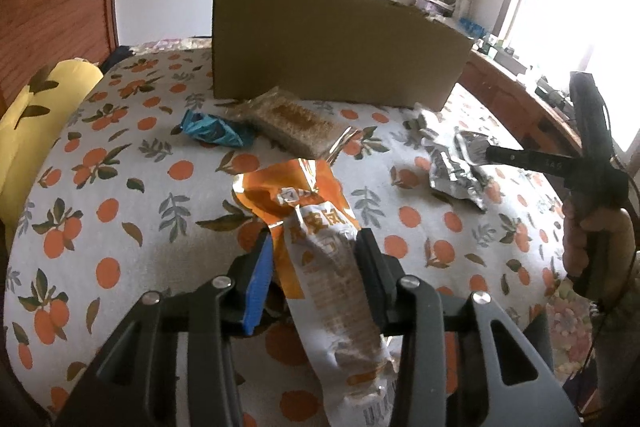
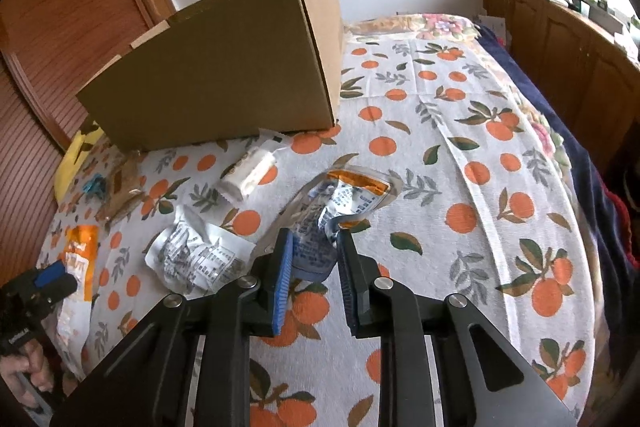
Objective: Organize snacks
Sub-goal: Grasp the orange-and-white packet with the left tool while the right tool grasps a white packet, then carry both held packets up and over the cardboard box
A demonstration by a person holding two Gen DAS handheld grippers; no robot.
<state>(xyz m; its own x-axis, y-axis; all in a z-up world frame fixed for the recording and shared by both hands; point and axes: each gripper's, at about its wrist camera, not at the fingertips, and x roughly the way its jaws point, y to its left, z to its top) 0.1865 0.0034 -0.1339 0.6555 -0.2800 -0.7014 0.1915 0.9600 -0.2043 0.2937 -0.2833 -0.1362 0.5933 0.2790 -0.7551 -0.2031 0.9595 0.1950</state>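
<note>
Left claw [image 1: 316, 247]: clamped on the orange snack packet [image 1: 316, 223], which runs up between the two pads and sticks out ahead of them.
Right claw [image 2: 312, 241]: closed on the crumpled foil wrapper [image 2: 340, 203] with blue print; the wrapper's far end spreads out ahead of the tips.
Cardboard box [image 1: 332, 43]: stands on the bed well ahead of both claws, its plain side wall turned this way; the inside is hidden, so its contents cannot be told.
Ahead of left claw: brown cracker pack [image 1: 296, 125] just before the box, blue wrapper [image 1: 216, 131] beside it on the left.
Left of right claw: another printed foil wrapper [image 2: 196, 251], loose on the bed; farther ahead, a small white packet [image 2: 252, 169] near the box.
Bed cover [image 2: 460, 155]: white with oranges and leaves, carrying everything.
</note>
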